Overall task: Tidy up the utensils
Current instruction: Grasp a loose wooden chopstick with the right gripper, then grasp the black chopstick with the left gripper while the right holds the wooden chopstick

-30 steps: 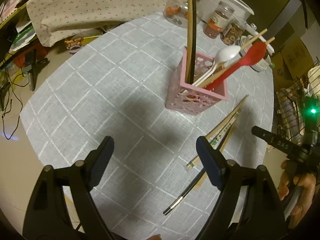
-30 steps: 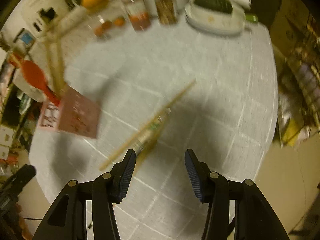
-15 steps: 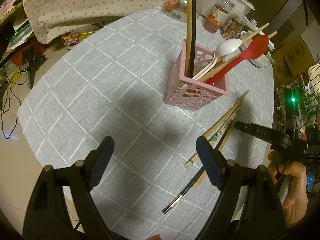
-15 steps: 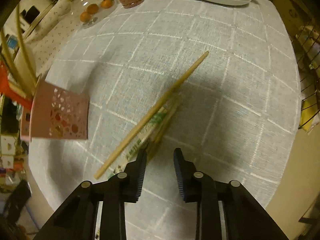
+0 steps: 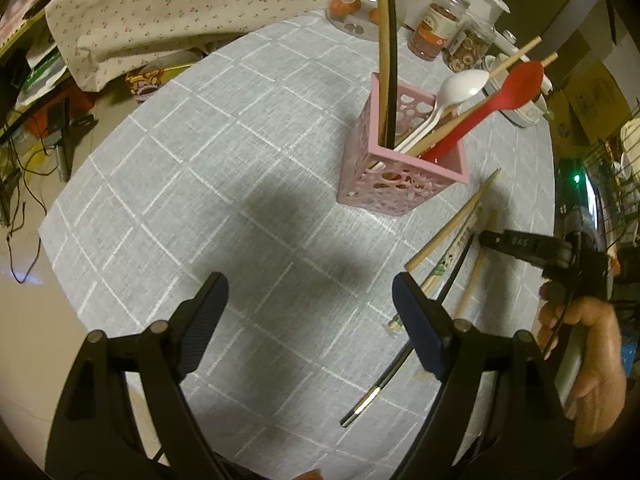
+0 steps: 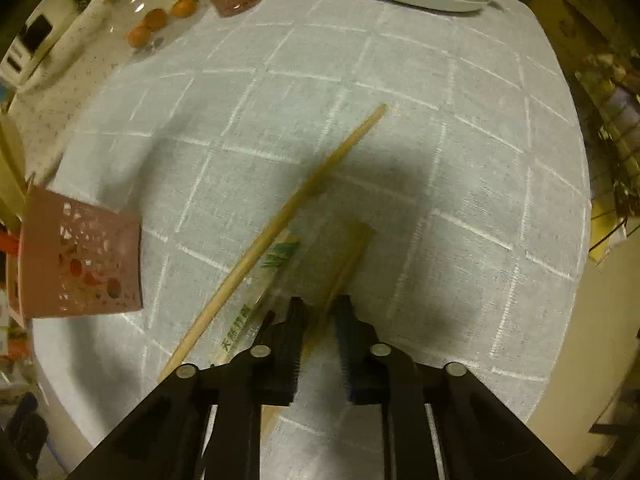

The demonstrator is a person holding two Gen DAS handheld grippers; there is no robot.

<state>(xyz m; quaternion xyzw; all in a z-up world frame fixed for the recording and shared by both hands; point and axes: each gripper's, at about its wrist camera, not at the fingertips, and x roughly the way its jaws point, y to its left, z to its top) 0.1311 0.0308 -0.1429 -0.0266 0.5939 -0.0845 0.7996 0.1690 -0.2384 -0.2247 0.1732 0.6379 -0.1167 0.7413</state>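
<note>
Bamboo chopstick (image 6: 348, 256) beside the pink holder (image 6: 80, 264) sits pinched off-centre in the right gripper (image 6: 318, 316), jaws just closing; lifting may swing it loose onto the counter (image 6: 460, 160).

Loose wooden chopsticks (image 6: 280, 220) lie diagonally beside the upright pink holder (image 6: 80, 260).

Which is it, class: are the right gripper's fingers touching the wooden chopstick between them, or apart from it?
Touching. The right wrist view shows the right gripper closed on the wooden chopstick, both fingers against it.
</note>
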